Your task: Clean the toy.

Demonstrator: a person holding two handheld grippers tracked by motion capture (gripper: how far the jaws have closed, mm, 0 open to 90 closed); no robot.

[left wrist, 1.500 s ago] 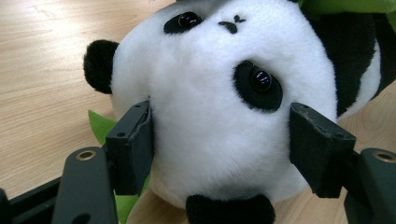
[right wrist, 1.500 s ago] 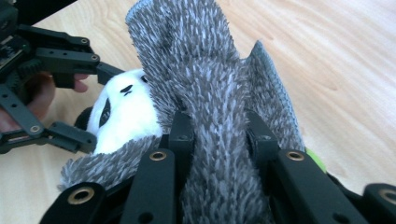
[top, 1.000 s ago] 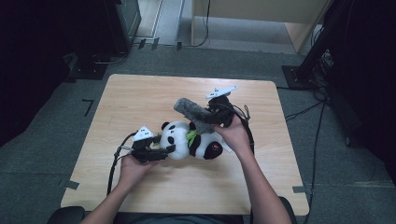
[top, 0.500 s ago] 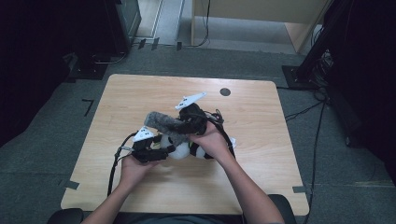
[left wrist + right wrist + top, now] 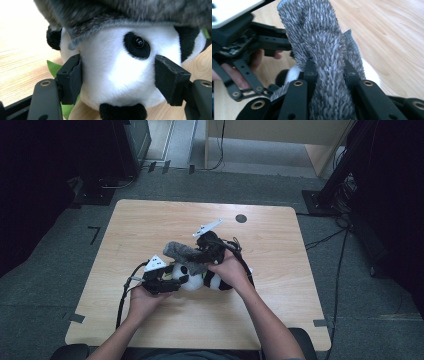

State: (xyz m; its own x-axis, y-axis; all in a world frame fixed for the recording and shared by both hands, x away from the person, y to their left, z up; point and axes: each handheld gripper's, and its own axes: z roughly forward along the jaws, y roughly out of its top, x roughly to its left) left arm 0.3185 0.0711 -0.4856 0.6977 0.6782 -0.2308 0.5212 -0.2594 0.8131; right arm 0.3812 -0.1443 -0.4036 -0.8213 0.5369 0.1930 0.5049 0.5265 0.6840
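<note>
Panda toy (image 5: 192,276): a black and white plush panda is lying on the wooden table (image 5: 150,225), a little below the centre of the high view, between the person's two hands. In the left gripper view its white face and one black eye patch are taking up the middle of the frame, with a green leaf (image 5: 53,68) peeking out at the lower left.

Grey furry cloth (image 5: 181,252): a shaggy grey piece of fabric is draping over the top of the panda's head. In the left gripper view it is running across the upper edge of the frame, above the eye. In the right gripper view it is rising from the bottom centre to the top centre.

Left gripper (image 5: 117,75): its jaws are standing part way open around the panda's head, one pad (image 5: 75,77) touching the left cheek, the other sitting just beside the right cheek. Whether they are squeezing the head is unclear.

Right gripper (image 5: 329,72): its jaws are pinching the grey cloth tightly, the fabric bunching between them. In the high view it is sitting just right of centre, above the panda.

Hands: the left hand (image 5: 142,302) is holding its gripper at the lower left of centre; the right hand (image 5: 230,270) is resting just right of the panda.

Table: a dark round spot (image 5: 241,218) is showing near its upper right.
</note>
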